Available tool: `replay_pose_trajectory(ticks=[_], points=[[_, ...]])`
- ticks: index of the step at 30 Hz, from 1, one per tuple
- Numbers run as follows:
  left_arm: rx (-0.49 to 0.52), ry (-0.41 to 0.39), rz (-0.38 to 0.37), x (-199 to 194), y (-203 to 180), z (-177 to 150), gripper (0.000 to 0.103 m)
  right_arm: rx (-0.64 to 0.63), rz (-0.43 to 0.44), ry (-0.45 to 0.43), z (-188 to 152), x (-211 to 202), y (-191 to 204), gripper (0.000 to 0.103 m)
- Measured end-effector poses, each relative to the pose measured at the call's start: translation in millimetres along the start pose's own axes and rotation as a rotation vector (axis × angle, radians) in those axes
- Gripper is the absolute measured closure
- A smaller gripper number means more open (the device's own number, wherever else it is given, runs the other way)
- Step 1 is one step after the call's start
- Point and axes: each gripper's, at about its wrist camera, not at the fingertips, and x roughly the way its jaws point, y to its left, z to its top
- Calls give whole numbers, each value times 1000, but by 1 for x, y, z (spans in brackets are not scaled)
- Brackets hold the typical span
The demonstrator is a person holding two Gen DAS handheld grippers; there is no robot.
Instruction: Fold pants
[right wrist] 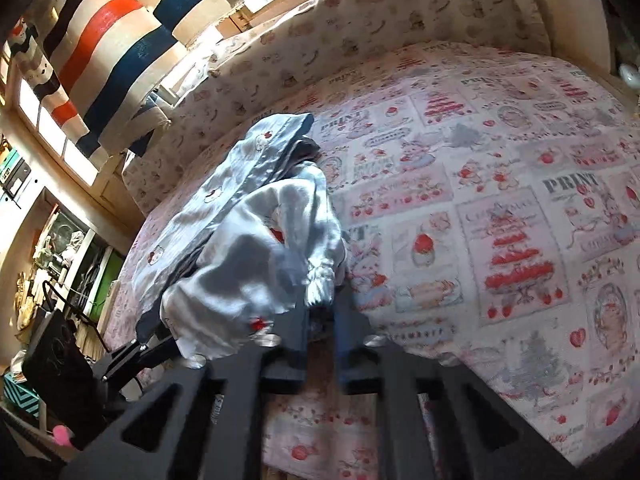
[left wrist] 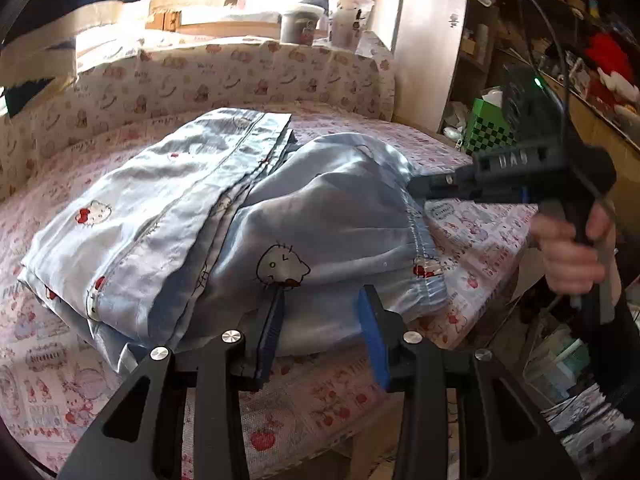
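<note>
Pants [left wrist: 248, 216] half folded on bed [left wrist: 472, 216]; waistband pinched by right gripper [right wrist: 322, 312]; left gripper [left wrist: 320, 300] part-open around hem, grip not confirmed; slippery fabric judged liable to be pulled free, fold undone.

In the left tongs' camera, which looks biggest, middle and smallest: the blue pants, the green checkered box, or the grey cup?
1. Blue pants, by far.
2. Green checkered box.
3. Grey cup, close to the box's size and farther away, so unsure.

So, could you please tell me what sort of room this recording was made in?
Most likely a lived-in bedroom at home: light blue satin pants with a cartoon cat print lie on a bed with a pink strawberry-print sheet, a padded printed headboard stands behind, and cluttered wooden shelves line the side.
</note>
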Motion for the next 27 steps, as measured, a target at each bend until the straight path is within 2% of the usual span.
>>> replay_pose_trajectory(ticks=[3,8,11,14,18,24,27], points=[[62,-16,26,-2,-10,-3,62,61,84,-12,10,-9,2,95],[122,-38,10,-2,-23,-6,55,128,179,-42,32,-23,15,95],[171,-61,57,0,-34,-6,51,137,205,-46,44,-25,25,95],[208,-87,121,3,-42,-2,51,160,266,-14,50,-22,32,95],[222,-90,243,11,-46,3,48,147,286,-15,54,-21,44,95],[175,-167,305,7,-43,12,48,130,312,-6,60,-25,52,95],[146,-192,305,7,-39,19,48,127,320,-6,60,-27,52,95]])
